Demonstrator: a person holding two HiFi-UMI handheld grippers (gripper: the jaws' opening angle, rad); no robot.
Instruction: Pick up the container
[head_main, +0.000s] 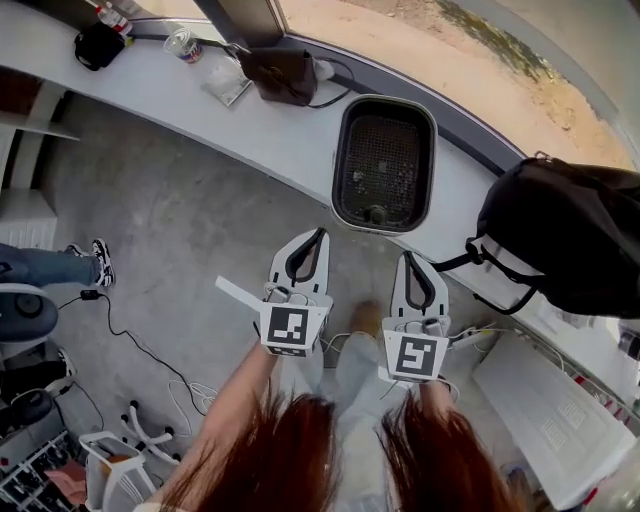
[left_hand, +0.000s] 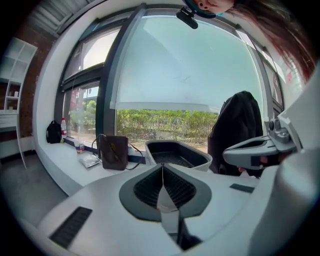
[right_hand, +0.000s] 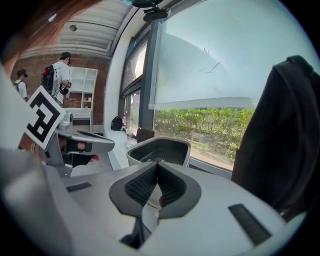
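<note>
The container (head_main: 384, 163) is a pale tub with a dark mesh inside, standing on the curved white counter (head_main: 270, 135) by the window. It also shows ahead in the left gripper view (left_hand: 176, 152) and the right gripper view (right_hand: 159, 149). My left gripper (head_main: 318, 235) and right gripper (head_main: 410, 258) are held side by side on the near side of the counter, short of the tub and apart from it. Both point toward it. Both are shut with nothing between the jaws, as seen at the left gripper (left_hand: 162, 167) and right gripper (right_hand: 158, 166).
A black backpack (head_main: 568, 238) sits on the counter right of the tub. A brown bag (head_main: 280, 75), a can (head_main: 181, 44) and a small black pouch (head_main: 98, 46) lie further left. Cables and chair bases (head_main: 135, 440) cover the floor at lower left. People stand in the room's background (right_hand: 59, 75).
</note>
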